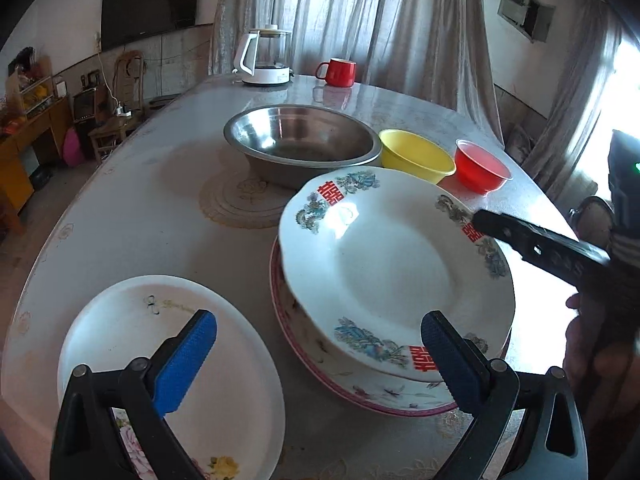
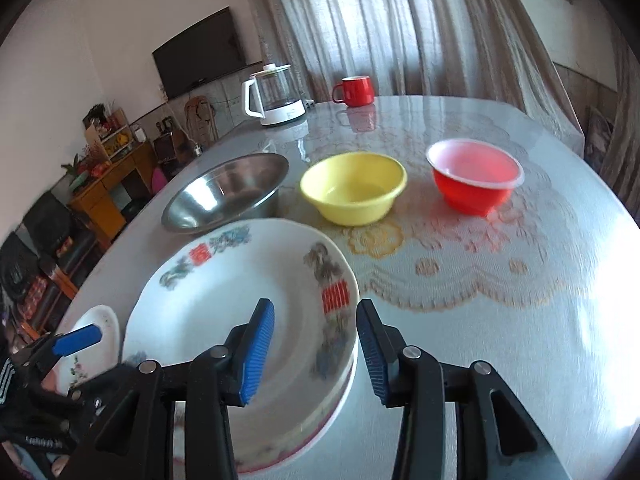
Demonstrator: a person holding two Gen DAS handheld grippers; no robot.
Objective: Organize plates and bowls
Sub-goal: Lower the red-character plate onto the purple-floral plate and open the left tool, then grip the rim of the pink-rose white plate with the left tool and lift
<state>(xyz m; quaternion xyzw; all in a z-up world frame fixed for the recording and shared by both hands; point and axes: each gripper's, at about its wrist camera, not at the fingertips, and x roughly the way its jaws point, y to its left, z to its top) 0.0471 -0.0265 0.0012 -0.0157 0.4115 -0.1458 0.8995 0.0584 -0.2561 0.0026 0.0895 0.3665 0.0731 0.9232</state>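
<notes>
Spreading wide, our left claw (image 1: 316, 344) hangs empty between a white plate (image 1: 120, 344) lower left and the stacked plates (image 1: 392, 264), whose top rim bears red double-happiness characters. Our right claw (image 2: 316, 344) straddles that rim; whether it pinches, we cannot tell. Bowls (image 1: 416, 158) stand beyond on the lace-covered table (image 2: 500, 280), its right side bare.

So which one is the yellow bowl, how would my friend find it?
Look at the big table with the lace pattern. Behind the stacked plates, three bowls sit in a row: the steel bowl, the yellow bowl and the red bowl. It is the middle one, the only yellow one, plain plastic-looking and empty.
</notes>
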